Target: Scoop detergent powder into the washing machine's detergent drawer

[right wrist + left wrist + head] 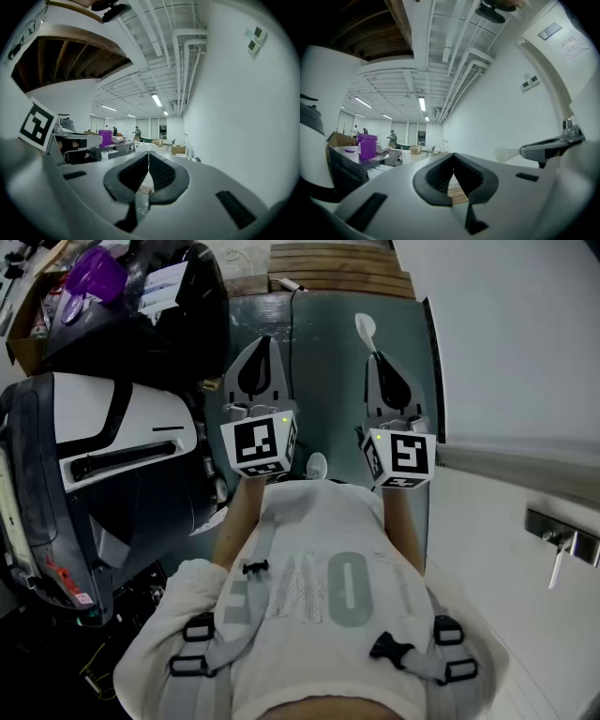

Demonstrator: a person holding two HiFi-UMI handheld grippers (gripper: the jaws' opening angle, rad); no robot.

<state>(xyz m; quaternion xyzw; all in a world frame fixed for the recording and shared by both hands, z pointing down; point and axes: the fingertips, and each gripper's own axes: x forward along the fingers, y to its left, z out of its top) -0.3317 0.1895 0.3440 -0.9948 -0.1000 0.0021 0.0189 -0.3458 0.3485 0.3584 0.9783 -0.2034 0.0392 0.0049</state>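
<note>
Scoop (365,326): white, pinched by its handle in the right gripper (377,356). Bowl pokes past the tips toward the top of the head view and looks empty, so probably carried ready for loading.
Right gripper state: jaws pressed narrow, tips meeting on the thin handle.
Left gripper (265,345): jaws closed tip to tip with nothing between them. Likely left free for pulling a drawer or steadying a container.
Pose: both grippers held out ahead of the chest, side by side and near each other. Both point away from the body over the green floor (328,399), touching nothing there.
Washing machine (103,423): probably the white-and-dark appliance at the left of the head view, beside the left gripper. Drawer not made out for certain.
Detergent: possibly in the purple tub (94,276) at the upper left, well apart from the scoop. No powder visible.
Stage: judged early, with no scooping begun. Next move probably a turn toward the left of the frame.
</note>
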